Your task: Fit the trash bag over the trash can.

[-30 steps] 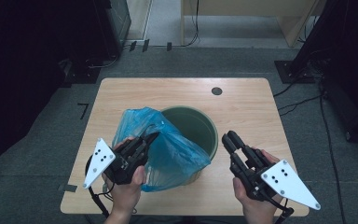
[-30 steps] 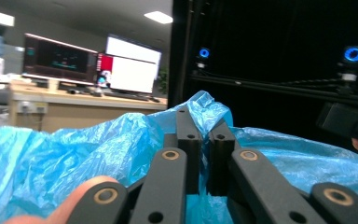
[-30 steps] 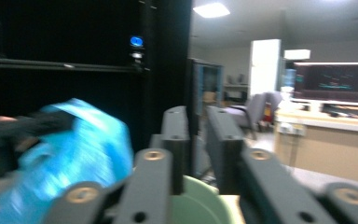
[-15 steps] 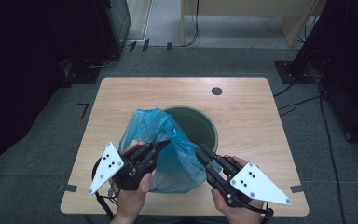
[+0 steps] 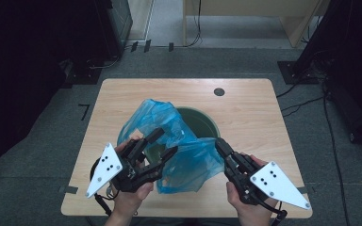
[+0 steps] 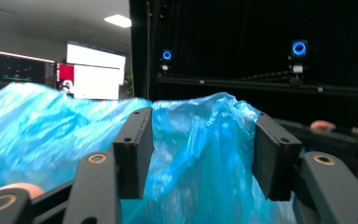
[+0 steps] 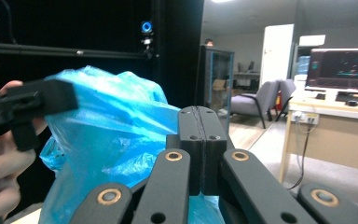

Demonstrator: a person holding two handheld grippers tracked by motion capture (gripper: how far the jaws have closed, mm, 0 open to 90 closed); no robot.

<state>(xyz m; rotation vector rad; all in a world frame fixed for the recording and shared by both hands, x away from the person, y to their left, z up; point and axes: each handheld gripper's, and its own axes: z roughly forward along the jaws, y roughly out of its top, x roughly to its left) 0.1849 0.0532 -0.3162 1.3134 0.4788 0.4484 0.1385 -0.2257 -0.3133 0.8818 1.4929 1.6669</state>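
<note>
A blue plastic bag (image 5: pixel 188 162) hangs crumpled over the near rim of a green bin (image 5: pixel 202 117) on the wooden table (image 5: pixel 254 117). My left gripper (image 5: pixel 166 142) is at the bag's left side. Its jaws have just been opening and now stand apart, with bag film (image 6: pixel 200 144) loose between them and the pads clear of it. My right gripper (image 5: pixel 219 143) is at the bag's right edge, and its jaws (image 7: pixel 200 112) are shut on a stretched fold of the bag (image 7: pixel 107 126). One finger of the left gripper (image 7: pixel 42 100) lies against the bag in the right gripper view.
A round dark cable hole (image 5: pixel 219 92) sits at the table's far right. Black equipment (image 5: pixel 113 23) and cables lie on the grey floor beyond the table. A pale wooden unit (image 5: pixel 245 19) stands behind.
My right gripper moved left from the table's right side to the bag and closed on its edge. The left jaws, earlier shut on the bag, have opened.
</note>
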